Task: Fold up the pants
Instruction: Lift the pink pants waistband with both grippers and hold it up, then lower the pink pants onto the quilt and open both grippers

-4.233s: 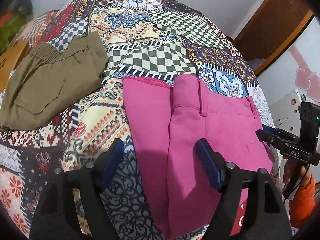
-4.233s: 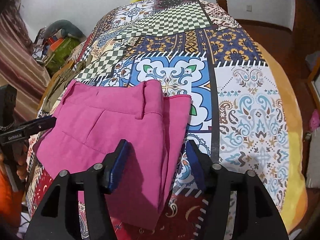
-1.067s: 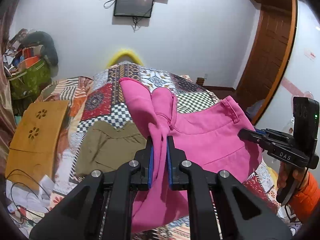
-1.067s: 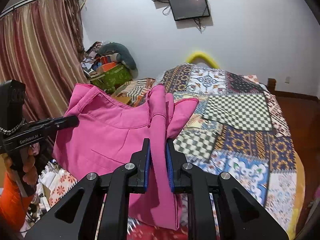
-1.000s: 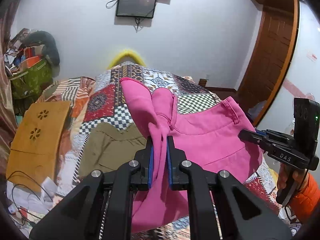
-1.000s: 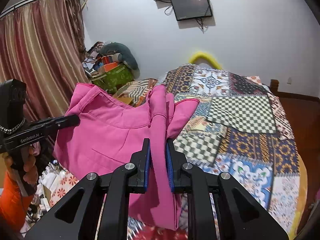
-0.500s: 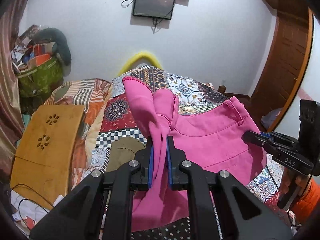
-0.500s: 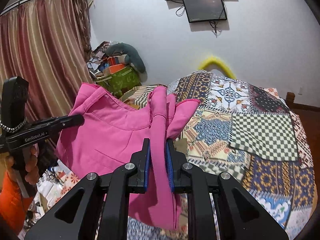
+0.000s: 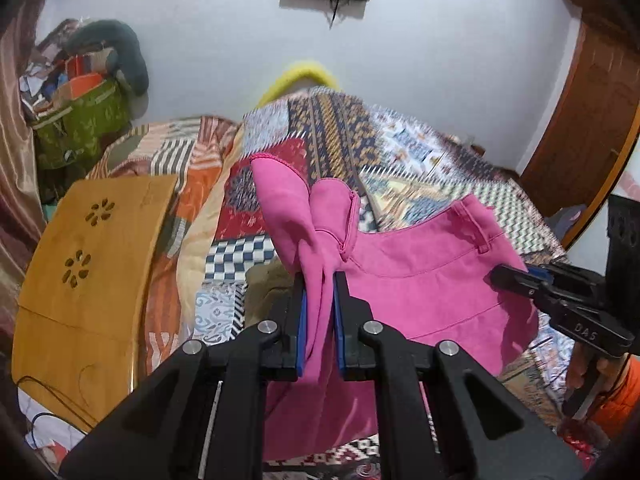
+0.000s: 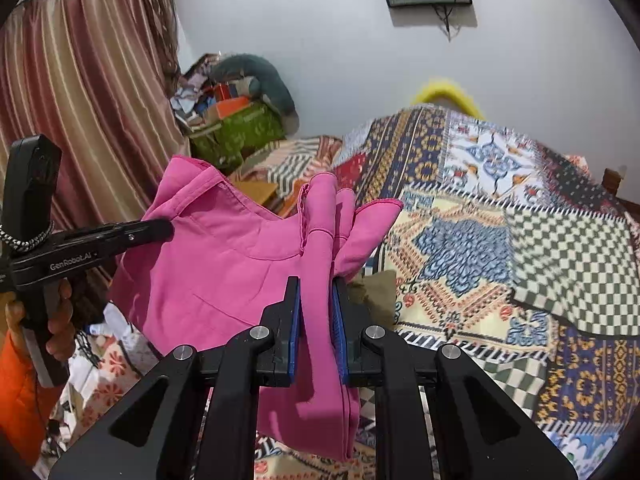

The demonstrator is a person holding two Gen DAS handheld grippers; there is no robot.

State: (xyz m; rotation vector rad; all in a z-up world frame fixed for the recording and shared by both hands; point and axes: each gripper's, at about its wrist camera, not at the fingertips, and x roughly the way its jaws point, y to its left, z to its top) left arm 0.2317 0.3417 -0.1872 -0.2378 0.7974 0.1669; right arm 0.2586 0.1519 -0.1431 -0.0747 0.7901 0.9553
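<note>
- Both your grippers are clamped on the pink pants (image 9: 420,296): the left gripper (image 9: 319,300) pinches a bunched corner between its blue pads (image 9: 302,332), and the right gripper (image 10: 316,304) pinches the opposite corner the same way.
- You hold the pants up in the air between your two hands, above the patchwork bedspread (image 10: 500,240), with the fabric sagging between the grips and its lower part hanging below the jaws.
- Olive-green pants (image 9: 266,284) lie on the bed behind the pink fabric, mostly hidden.
- Left of the bed you have a wooden board (image 9: 88,264).
</note>
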